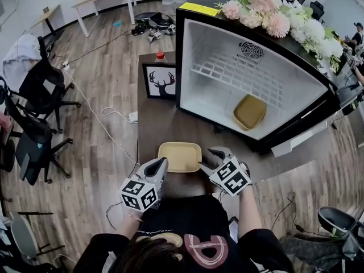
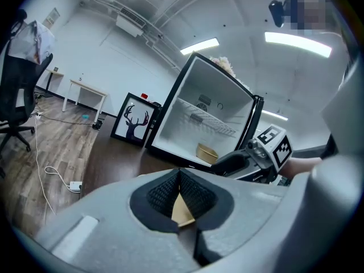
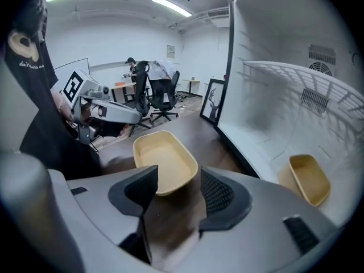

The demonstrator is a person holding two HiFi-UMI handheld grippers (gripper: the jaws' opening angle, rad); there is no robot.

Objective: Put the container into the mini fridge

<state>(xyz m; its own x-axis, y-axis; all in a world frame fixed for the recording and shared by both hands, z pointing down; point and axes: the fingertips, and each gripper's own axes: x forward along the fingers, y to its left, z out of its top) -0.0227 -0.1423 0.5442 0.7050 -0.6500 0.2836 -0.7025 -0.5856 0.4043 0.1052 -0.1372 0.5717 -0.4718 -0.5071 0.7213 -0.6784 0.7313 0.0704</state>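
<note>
A shallow yellow container (image 1: 180,156) lies on the dark wooden table (image 1: 153,127) in front of the open mini fridge (image 1: 250,67). A second yellow container (image 1: 249,111) rests on the fridge floor, also visible as a yellow tub (image 3: 310,178). My left gripper (image 1: 162,165) is at the near container's left end; its pads (image 2: 196,195) are closed together with a yellow edge (image 2: 182,210) pinched between them. My right gripper (image 1: 209,159) is at the right end, with jaws (image 3: 179,189) spread and the container's rim (image 3: 165,161) just reaching between them, untouched.
A framed deer picture (image 1: 161,81) and a red-capped bottle (image 1: 160,56) stand left of the fridge. Artificial flowers (image 1: 273,10) lie on top of it. Office chairs (image 1: 40,90) and a cable with a power strip (image 1: 132,117) occupy the floor at left.
</note>
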